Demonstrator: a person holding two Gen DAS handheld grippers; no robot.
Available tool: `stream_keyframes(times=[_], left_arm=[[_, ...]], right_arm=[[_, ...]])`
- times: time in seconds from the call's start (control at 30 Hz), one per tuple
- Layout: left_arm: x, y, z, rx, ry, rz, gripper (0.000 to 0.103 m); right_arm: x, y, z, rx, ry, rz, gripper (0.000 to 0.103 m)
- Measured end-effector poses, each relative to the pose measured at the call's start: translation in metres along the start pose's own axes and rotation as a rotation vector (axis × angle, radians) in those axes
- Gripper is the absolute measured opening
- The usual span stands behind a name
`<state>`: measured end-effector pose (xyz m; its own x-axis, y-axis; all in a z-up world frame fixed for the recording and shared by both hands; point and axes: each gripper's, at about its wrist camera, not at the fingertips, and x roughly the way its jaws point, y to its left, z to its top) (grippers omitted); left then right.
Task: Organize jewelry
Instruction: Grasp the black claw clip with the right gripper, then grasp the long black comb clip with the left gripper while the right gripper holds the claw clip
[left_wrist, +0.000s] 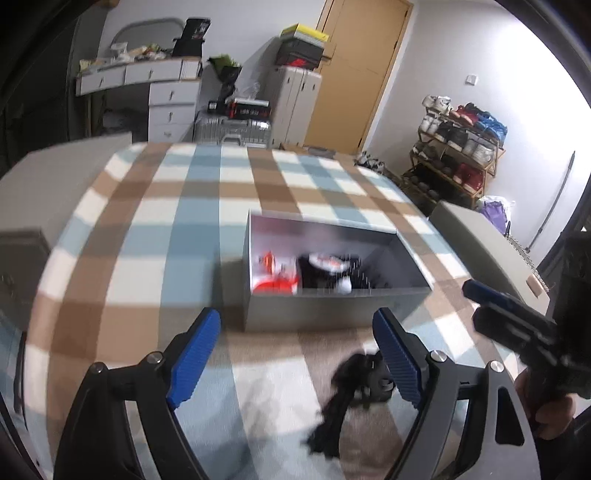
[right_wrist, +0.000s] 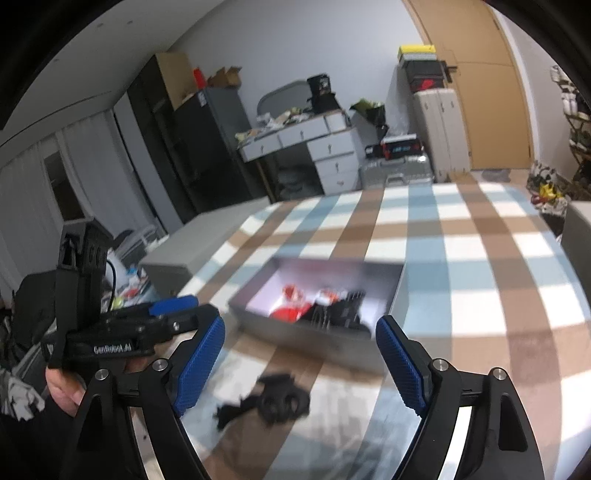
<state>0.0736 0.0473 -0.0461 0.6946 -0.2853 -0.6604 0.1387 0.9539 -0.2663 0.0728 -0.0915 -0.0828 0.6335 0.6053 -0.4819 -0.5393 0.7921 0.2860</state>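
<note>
A grey open box (left_wrist: 325, 306) sits on the checked tablecloth (left_wrist: 147, 229), holding red and black items (left_wrist: 317, 271). A black accessory with a strap (left_wrist: 351, 391) lies on the cloth in front of the box. My left gripper (left_wrist: 295, 358) is open above the cloth, its right finger beside the black accessory. The right wrist view shows the box (right_wrist: 314, 332), its contents (right_wrist: 321, 306) and the black accessory (right_wrist: 273, 402). My right gripper (right_wrist: 299, 365) is open and empty, just above that accessory. Each gripper shows in the other's view, the right one (left_wrist: 517, 325) and the left one (right_wrist: 147, 321).
The table stands in a cluttered room. A grey block (left_wrist: 484, 243) lies off the table's right edge and another (right_wrist: 199, 243) off its left. A white desk with drawers (left_wrist: 162, 96), suitcases (left_wrist: 236, 129) and a shoe rack (left_wrist: 458, 151) stand behind.
</note>
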Motion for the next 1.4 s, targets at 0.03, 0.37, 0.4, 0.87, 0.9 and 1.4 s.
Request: stream_keyframes(times=[0.03, 0.37, 0.4, 0.87, 0.9, 1.4], left_arm=[[0.0, 0.001, -0.004, -0.009, 0.008, 0.003, 0.082], [-0.006, 0.015, -0.042, -0.069, 0.074, 0.052, 0.082], [-0.008, 0.017, -0.045, -0.074, 0.077, 0.057, 0.082], [-0.008, 0.012, -0.058, -0.066, 0.115, 0.034, 0.082], [-0.007, 0.01, -0.057, -0.06, 0.118, 0.029, 0.082], [0.018, -0.037, -0.049, 0.17, 0.188, -0.048, 0.081]], right_arm=[[0.003, 0.001, -0.006, -0.002, 0.017, 0.006, 0.084], [0.038, 0.01, -0.035, -0.003, 0.157, 0.015, 0.084], [0.041, 0.01, -0.036, -0.001, 0.167, 0.016, 0.084], [0.05, -0.009, -0.044, 0.128, 0.222, 0.033, 0.028], [0.048, -0.011, -0.045, 0.135, 0.217, 0.031, 0.028], [-0.001, -0.02, -0.043, 0.128, 0.099, -0.001, 0.028]])
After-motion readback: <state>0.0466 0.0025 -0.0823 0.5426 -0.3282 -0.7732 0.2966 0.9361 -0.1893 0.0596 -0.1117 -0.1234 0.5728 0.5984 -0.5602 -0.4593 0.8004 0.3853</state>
